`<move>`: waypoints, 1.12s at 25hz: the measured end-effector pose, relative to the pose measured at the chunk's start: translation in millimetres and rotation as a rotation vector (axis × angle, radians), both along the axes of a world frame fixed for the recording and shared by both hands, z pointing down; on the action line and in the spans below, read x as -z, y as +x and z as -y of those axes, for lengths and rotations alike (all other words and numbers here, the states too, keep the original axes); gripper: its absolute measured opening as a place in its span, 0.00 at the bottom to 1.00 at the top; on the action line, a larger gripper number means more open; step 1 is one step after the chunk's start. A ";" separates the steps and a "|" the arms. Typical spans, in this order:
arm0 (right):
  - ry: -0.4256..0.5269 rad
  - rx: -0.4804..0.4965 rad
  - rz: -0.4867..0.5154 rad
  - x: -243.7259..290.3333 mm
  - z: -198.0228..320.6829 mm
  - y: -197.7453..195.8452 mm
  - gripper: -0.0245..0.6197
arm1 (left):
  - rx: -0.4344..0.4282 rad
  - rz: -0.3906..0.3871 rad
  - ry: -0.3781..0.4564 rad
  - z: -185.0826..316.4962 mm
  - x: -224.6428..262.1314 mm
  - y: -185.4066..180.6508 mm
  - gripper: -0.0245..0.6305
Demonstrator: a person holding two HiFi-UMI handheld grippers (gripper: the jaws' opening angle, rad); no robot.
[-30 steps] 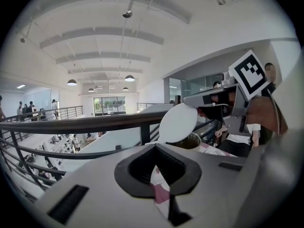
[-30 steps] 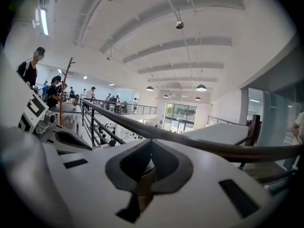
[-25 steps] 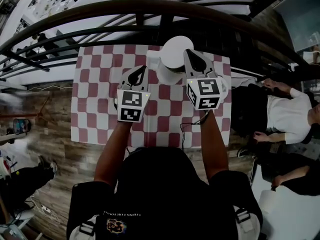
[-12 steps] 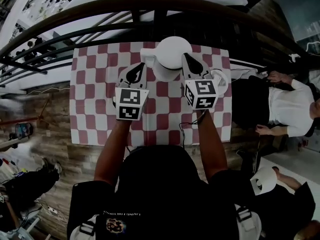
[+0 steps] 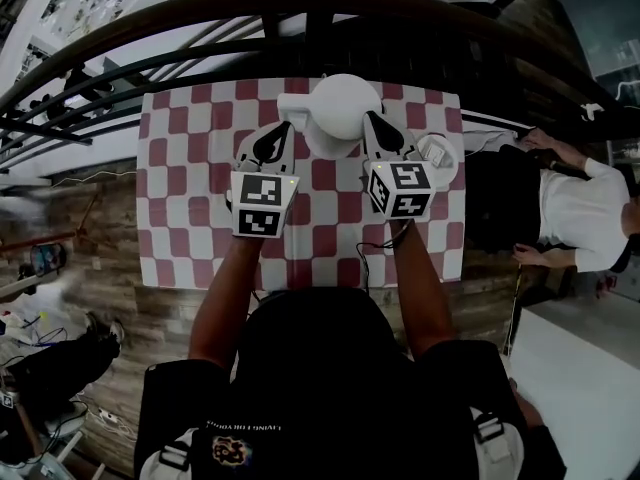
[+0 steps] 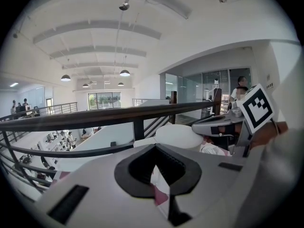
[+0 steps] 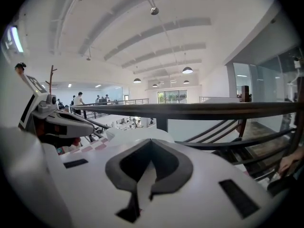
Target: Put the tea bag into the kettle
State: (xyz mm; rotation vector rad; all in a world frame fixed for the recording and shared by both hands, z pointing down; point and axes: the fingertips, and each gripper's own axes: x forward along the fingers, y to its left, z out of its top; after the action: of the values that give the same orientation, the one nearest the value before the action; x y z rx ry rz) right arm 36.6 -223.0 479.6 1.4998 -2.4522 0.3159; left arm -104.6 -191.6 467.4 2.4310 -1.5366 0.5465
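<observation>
head view: a white kettle [image 5: 340, 108] is seen at the far edge of a checked table [image 5: 190, 198], flanked closely by the left gripper [image 5: 284, 130] and right gripper [image 5: 371, 118]. both pairs of jaws are closed, with nothing held. the tea bag cannot be made out.

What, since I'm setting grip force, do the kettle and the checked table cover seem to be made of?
The kettle: white, smooth, evenly matte dome without sharp glints, so probably plastic, though painted metal is possible. The checked cover: red and white squares lying flat with crisp edges; woven cloth or wipeable vinyl, the views cannot settle which.
</observation>
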 end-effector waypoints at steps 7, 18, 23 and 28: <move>0.008 0.012 -0.005 0.2 -0.7 -1.6 0.06 | -0.001 -0.001 0.000 0.0 -0.6 3.9 0.04; 0.001 0.024 -0.022 3.3 -7.9 2.2 0.06 | 0.008 0.009 0.009 -6.2 5.9 4.4 0.04; 0.019 0.028 -0.027 12.4 -16.0 6.6 0.06 | 0.008 0.010 0.023 -13.3 13.1 9.0 0.04; 0.044 0.032 -0.031 25.7 -26.6 10.5 0.06 | 0.011 0.010 0.036 -20.6 20.2 12.2 0.04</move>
State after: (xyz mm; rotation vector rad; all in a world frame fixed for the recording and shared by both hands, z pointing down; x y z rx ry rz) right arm 47.0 -196.4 453.8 1.4697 -2.4715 0.2323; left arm -92.4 -171.0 447.2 2.4483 -1.5760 0.5339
